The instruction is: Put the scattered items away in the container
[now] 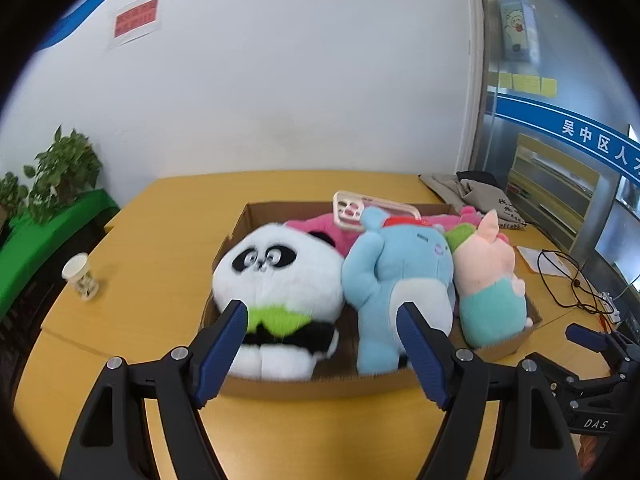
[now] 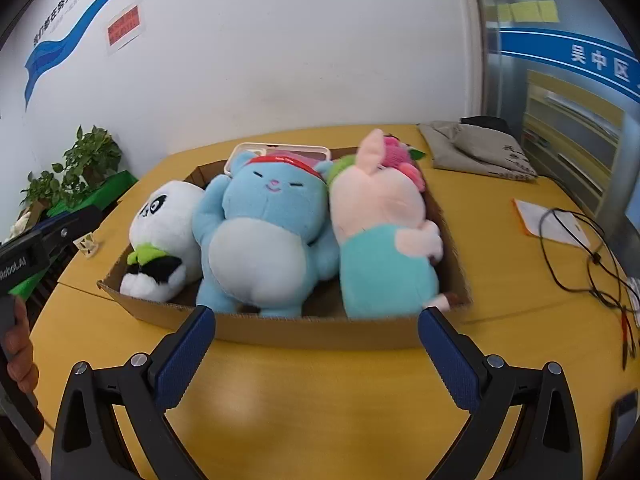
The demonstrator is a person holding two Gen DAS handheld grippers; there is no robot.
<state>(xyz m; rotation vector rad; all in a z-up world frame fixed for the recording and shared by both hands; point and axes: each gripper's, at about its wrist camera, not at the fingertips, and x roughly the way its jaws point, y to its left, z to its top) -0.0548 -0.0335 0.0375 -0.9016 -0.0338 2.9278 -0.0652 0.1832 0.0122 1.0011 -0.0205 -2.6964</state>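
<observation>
Left hand-held gripper (image 1: pixel 320 320) spread wide, holding nothing, poised just above the near wall of the cardboard box (image 1: pixel 280 390), fingers framing the panda plush (image 1: pixel 280 280) and the edge of the blue bear plush (image 1: pixel 396 280). Right hand-held gripper (image 2: pixel 316 322) likewise released and empty, hanging over the bare table (image 2: pixel 280 400) just short of the box's front wall. Packed side by side in the box: panda on the left, blue bear in the middle, pink pig plush (image 2: pixel 380 240) on the right, with a pink plush (image 1: pixel 316 226) and a phone case (image 1: pixel 372 210) wedged behind them, the case leaning up above the rim. Looked close to finished, judged from how things lay: no loose toy spotted on the visible table, only a paper cup (image 1: pixel 80 276) off to the left, a folded cloth bag (image 2: pixel 480 148) and some cables (image 2: pixel 580 248) to the right, whether meant for the box could not be told. Risk from here: plushes piled above the low walls, so a careless nudge could tip the pig over the right edge or knock the perched case out the back; a push on the light box could also slide it across the smooth table.
</observation>
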